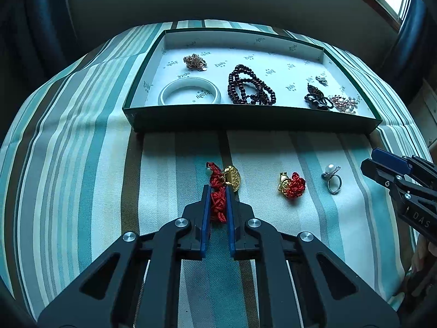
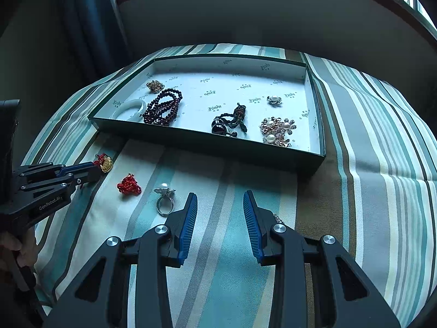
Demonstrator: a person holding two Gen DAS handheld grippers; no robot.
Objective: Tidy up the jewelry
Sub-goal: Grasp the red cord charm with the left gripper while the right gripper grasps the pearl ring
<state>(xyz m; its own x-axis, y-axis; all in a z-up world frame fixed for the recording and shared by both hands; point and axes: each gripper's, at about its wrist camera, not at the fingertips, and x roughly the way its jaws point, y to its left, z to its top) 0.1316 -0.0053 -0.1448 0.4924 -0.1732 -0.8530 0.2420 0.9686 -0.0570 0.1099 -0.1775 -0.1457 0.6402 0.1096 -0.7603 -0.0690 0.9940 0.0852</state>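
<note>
Desk [image 1: 82,136] under a teal, white & brown striped cloth, dim wall and a window behind. On it sits a shallow dark-green box [image 1: 245,124] w/ white printed lining; we see inside a pale bangle [image 1: 189,93], a heap of dark red beads [image 1: 250,86], a rose-gold chain [image 1: 194,61], a black corded piece [image 1: 316,98], a small pearl flower [image 2: 274,99] & a pearl cluster brooch [image 2: 277,131].

In front of the box, on the cloth: a red braided cord w/ gold lock charm [image 1: 221,188] — our left tongs [image 1: 218,191] are pressed in on the red cord, charm sticking out just right of the tips. Near it to the right lies a red knot w/ small gold charm [image 1: 291,186], then a silver pearl ring [image 1: 333,179], apart from each other.

Right tongs [image 2: 220,202] spread wide w/ only cloth between them — the ring is just left of the left pad [image 2: 188,227].
</note>
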